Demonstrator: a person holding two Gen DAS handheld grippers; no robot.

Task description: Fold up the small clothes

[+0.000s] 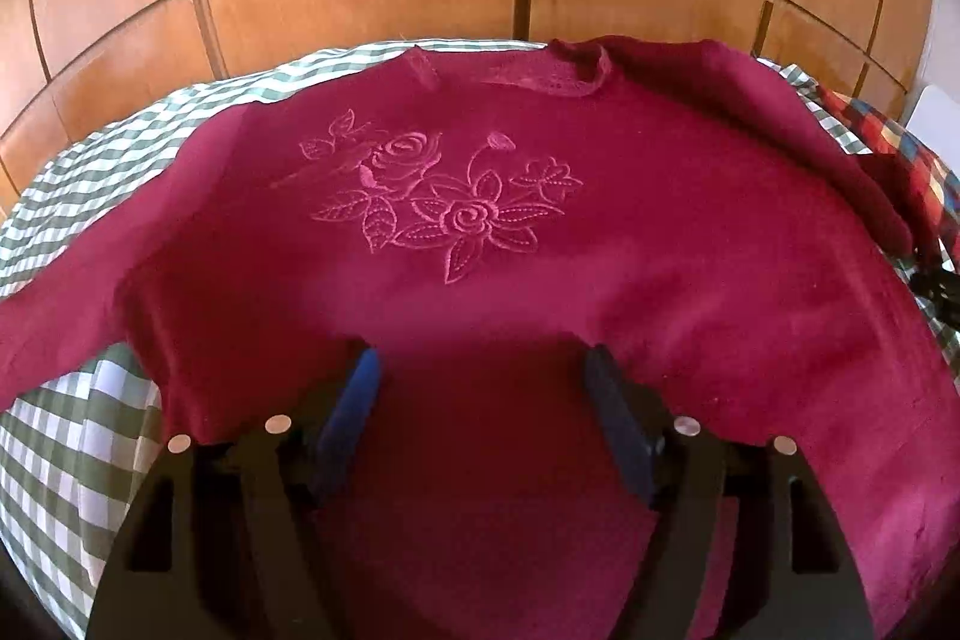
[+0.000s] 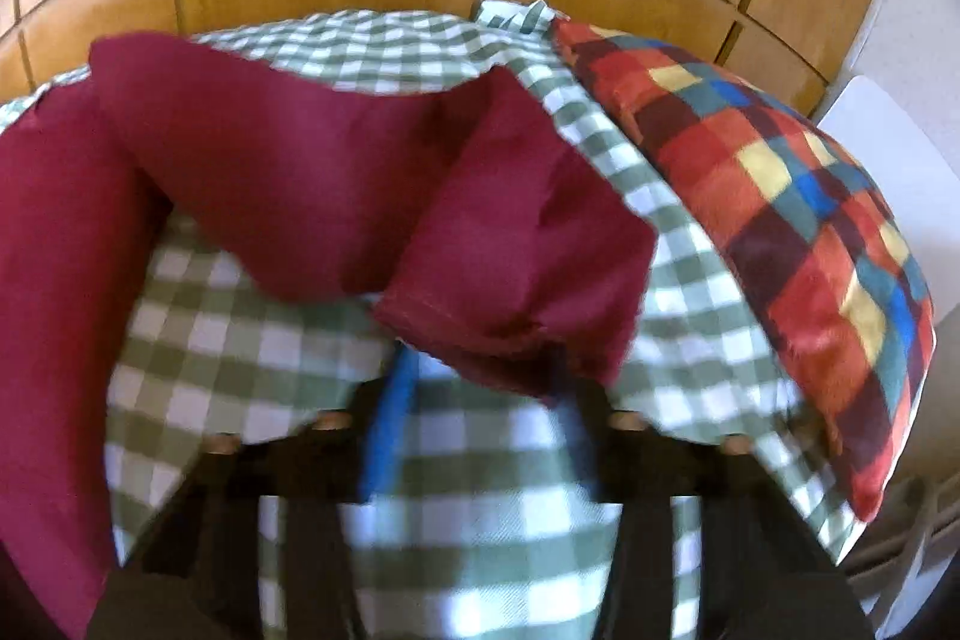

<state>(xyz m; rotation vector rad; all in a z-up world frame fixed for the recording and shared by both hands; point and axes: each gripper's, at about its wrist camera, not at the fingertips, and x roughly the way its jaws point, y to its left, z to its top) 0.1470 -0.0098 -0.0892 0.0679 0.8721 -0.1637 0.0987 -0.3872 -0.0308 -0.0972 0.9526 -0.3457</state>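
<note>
Lying soft and limp ahead of the open left gripper (image 1: 480, 370), the maroon top (image 1: 480, 232) is spread on the checked cover (image 1: 90, 172); its sleeve cuff (image 2: 510, 304), draped over the open right gripper (image 2: 486, 376), is judged the likeliest hold.

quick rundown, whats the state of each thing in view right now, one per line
dark red embroidered top: spread front-up on the bed, not folded yet
right sleeve of the top: bent over, cuff at the right gripper's fingers; a grip cannot be told
green and white checked bedcover: lying flat under the top
multicoloured checked pillow: lying on the bed beside the sleeve
left gripper: open, over the top's hem
right gripper: blurred, jaws unclear
</note>
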